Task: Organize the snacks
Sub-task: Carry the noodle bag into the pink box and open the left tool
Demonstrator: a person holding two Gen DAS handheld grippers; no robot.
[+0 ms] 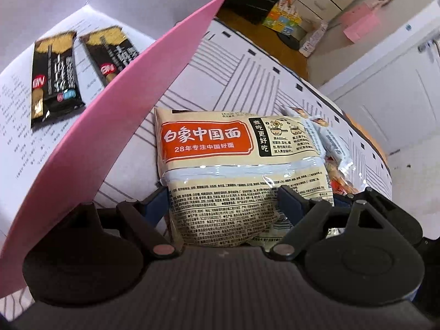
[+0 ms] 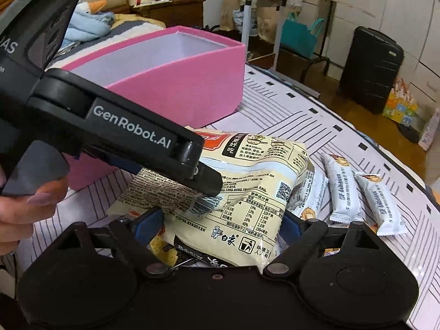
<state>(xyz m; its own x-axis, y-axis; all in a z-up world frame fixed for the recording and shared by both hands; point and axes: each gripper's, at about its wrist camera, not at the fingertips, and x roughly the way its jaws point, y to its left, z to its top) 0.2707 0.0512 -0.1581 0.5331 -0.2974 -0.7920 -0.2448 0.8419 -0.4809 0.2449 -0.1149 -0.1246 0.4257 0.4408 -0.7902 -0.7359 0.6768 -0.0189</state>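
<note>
1. Left hand-held gripper: fingers set wide, one on each side of the near end of the noodle packet. The film bulges between the pads and creases at one finger, so I read this as a grip on the packet. A person's hand holds the tool.
2. Right hand-held gripper: jaws also wide, straddling another end of the same packet. I cannot tell whether its pads press on the film or only flank it.
3. The packet sits tilted, resting on other wrappers near the middle of the table, just beside the pink box.
4. Step in hand (judgement): taking up the noodle packet for transfer into the box. Sorting is partly done, as some bars are already inside.
5. The next move calls for a firm hold on slippery, crushable film, a lift clear of the box's near wall, and a set-down on the free floor beside the bars. One gripper may need to let go first.
6. Count, in the box: two black snack bars, and, lying side by side.
7. Count, on the table: one noodle packet that I am sure of. Three pale blue bars lie towards the right edge, and one partly under the packet.
8. Printed wrappers show beneath the packet. Their number is undetermined.
</note>
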